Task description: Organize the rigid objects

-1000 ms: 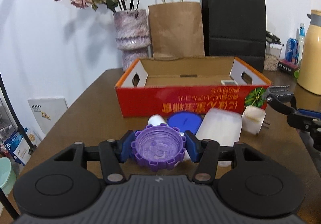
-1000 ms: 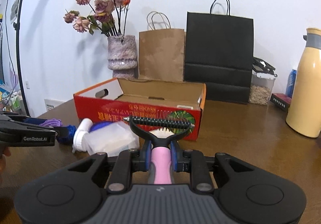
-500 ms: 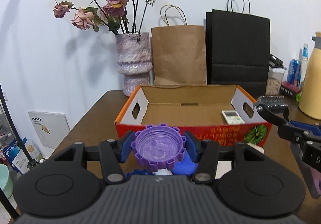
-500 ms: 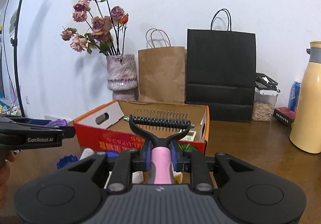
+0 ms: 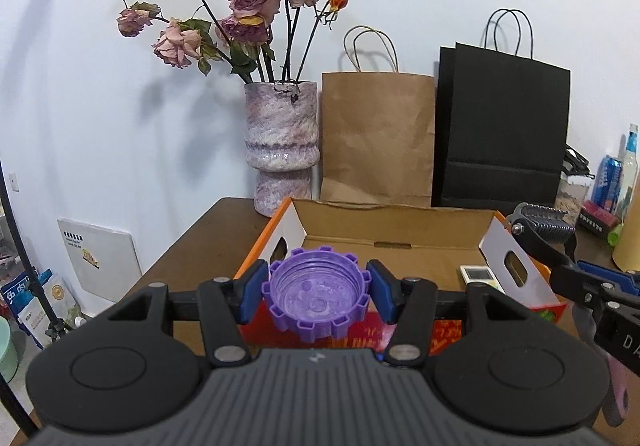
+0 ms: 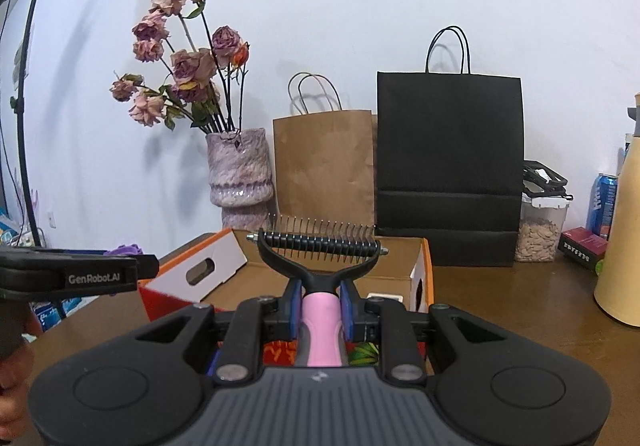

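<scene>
My left gripper [image 5: 316,292] is shut on a purple ridged lid [image 5: 316,296], held hollow side up just before the near wall of an open cardboard box [image 5: 392,224] with red and orange sides. A small white remote [image 5: 478,274] lies inside the box at the right. My right gripper [image 6: 320,310] is shut on the pink handle of a pet comb [image 6: 320,246], whose black toothed head stands up over the same box [image 6: 336,278]. In the left wrist view the comb [image 5: 540,220] reaches in from the right. The lid [image 6: 128,249] peeks over the left gripper at the left edge.
Behind the box stand a purple vase of dried roses [image 5: 280,150], a brown paper bag [image 5: 376,134] and a black paper bag [image 6: 448,166]. On the brown table at the right are a food container [image 6: 540,230], a blue can [image 6: 604,202] and a cream flask [image 6: 624,266].
Both grippers have risen and come closer to the box, each keeping its hold. The box's inside shows now, and the items lying in front of it have dropped out of view.
</scene>
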`<act>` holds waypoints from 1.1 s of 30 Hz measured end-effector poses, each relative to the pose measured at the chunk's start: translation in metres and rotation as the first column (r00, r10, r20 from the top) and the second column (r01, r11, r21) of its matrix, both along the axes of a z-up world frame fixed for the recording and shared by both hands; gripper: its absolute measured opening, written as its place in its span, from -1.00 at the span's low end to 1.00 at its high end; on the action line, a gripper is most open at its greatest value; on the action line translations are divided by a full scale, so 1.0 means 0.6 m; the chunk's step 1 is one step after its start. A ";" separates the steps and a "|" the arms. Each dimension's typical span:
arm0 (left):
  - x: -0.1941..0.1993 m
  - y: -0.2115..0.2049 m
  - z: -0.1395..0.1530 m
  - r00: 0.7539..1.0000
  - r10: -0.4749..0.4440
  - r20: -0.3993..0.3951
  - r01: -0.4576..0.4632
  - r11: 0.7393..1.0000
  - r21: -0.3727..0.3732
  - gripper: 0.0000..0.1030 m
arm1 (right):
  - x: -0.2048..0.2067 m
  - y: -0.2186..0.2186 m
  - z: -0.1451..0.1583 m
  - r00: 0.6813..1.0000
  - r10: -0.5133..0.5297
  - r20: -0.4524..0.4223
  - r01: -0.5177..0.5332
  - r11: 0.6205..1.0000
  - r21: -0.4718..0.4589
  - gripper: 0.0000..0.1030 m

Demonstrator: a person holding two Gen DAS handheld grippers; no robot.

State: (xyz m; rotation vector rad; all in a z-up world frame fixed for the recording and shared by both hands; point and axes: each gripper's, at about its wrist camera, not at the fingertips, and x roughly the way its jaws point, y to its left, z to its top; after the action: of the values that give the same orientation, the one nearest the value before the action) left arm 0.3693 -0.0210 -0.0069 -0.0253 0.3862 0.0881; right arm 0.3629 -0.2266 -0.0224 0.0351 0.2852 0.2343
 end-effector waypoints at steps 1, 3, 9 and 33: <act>0.006 0.001 0.000 1.000 0.002 0.000 -0.002 1.000 -0.002 0.08 | 0.005 0.003 0.000 1.000 0.000 0.001 0.000 1.000 0.002 -0.62; 0.018 0.002 0.002 1.000 0.009 0.001 -0.009 1.000 -0.007 0.08 | 0.019 0.009 0.003 1.000 0.003 0.003 -0.003 1.000 0.007 -0.62; 0.059 0.006 0.004 1.000 0.026 -0.001 -0.026 1.000 -0.012 0.08 | 0.061 0.026 0.009 1.000 0.008 0.013 -0.008 1.000 0.018 -0.62; 0.222 0.016 -0.019 0.997 0.057 -0.044 -0.056 0.998 0.024 0.08 | 0.254 0.052 -0.005 0.998 0.003 -0.067 -0.002 1.000 0.015 -0.62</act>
State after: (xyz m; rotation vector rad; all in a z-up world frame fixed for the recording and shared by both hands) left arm 0.5026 -0.0114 -0.0180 -0.0118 0.4291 0.1495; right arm 0.5152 -0.1955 -0.0255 0.0571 0.3498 0.2380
